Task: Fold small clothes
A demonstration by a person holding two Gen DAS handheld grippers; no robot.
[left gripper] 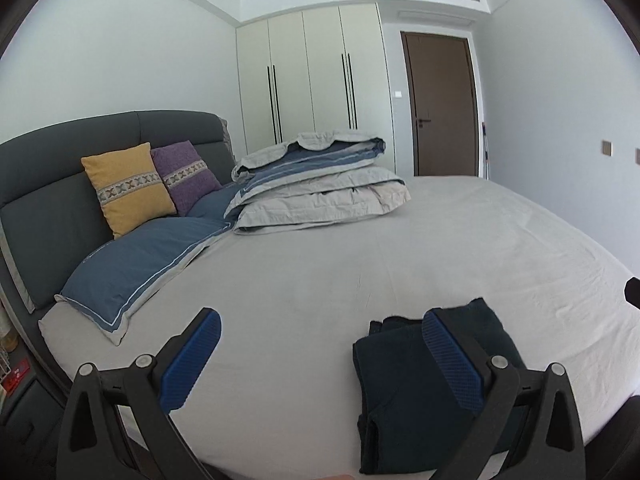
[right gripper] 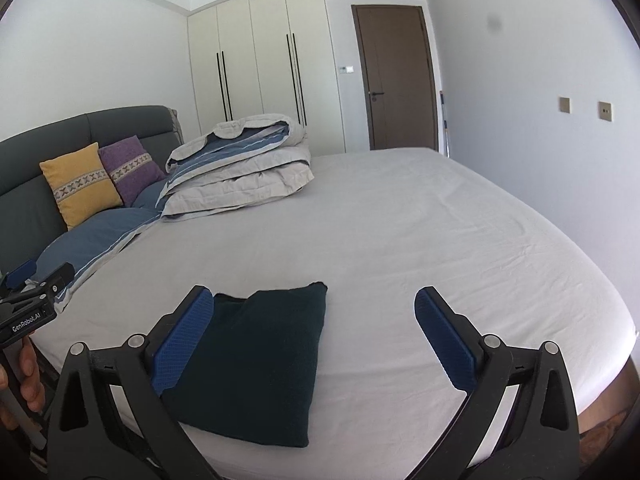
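- Bed sheet (right gripper: 400,240): a pale grey, lightly creased sheet is covering the bed and filling most of both views.
- Headboard (left gripper: 100,160): a dark grey padded panel is standing at 9 o'clock, with a yellow cushion (left gripper: 128,188) and a purple cushion (left gripper: 184,176) leaning against it.
- Folded duvet (left gripper: 320,184): a grey-and-blue stack is lying at 12 o'clock, beside blue pillows (left gripper: 140,264).
- Wardrobe (right gripper: 264,64) and brown door (right gripper: 396,76): both are standing along the far wall.
- Dark navy garment (right gripper: 256,360): it is lying folded on the sheet near the bed's front edge, at 6 o'clock.
- Left gripper (left gripper: 320,360): its fingers are spread wide, holding nothing; the right-hand finger is overlapping the garment in view.
- Right gripper (right gripper: 314,344): its fingers are likewise parted and empty, the garment lying between them toward 7 o'clock.
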